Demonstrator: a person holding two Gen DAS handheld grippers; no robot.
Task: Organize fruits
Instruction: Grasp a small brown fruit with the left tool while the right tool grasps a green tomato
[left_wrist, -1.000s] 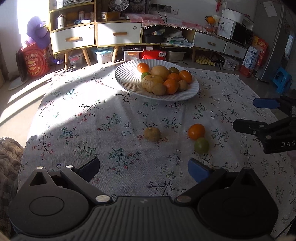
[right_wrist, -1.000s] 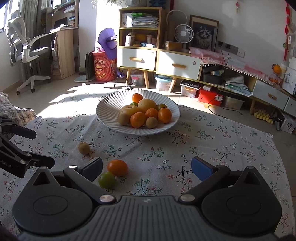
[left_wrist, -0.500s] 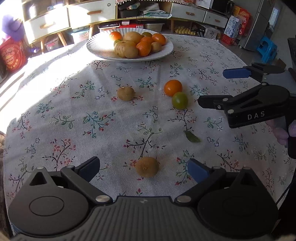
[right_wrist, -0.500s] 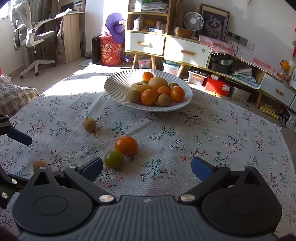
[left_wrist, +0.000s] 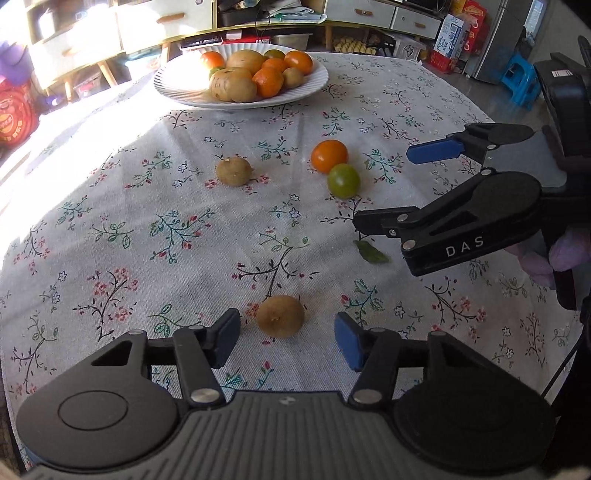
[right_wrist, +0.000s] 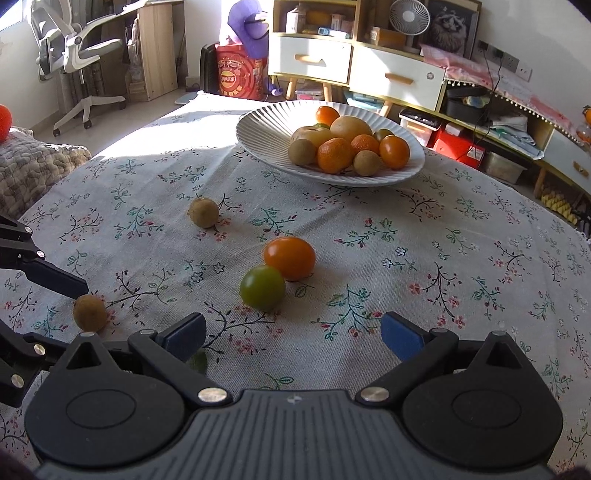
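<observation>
Left tongs (left_wrist: 287, 336) are pointing steeply down at the worktop (left_wrist: 110, 221), jaws closing around a brown kiwi (left_wrist: 280, 315); the kiwi is sitting between the blue pads (left_wrist: 349, 345), gaps showing on both sides, not pinched yet. Right tongs (right_wrist: 293, 334) are hanging wide with nothing between the pads, hovering just short of a green tomato (right_wrist: 262, 287) that is touching an orange tomato (right_wrist: 290, 257). A second kiwi (right_wrist: 203, 212) is lying alone farther in, between the tomatoes and the white ribbed plate (right_wrist: 258, 127). The plate is sitting at the far side of the floral cloth, holding a heap of oranges, kiwis and larger yellow fruit. A small green leaf (left_wrist: 371, 254) is lying on the cloth under the right tongs' arm. A gloved hand (left_wrist: 565, 254) is gripping the right tool.
</observation>
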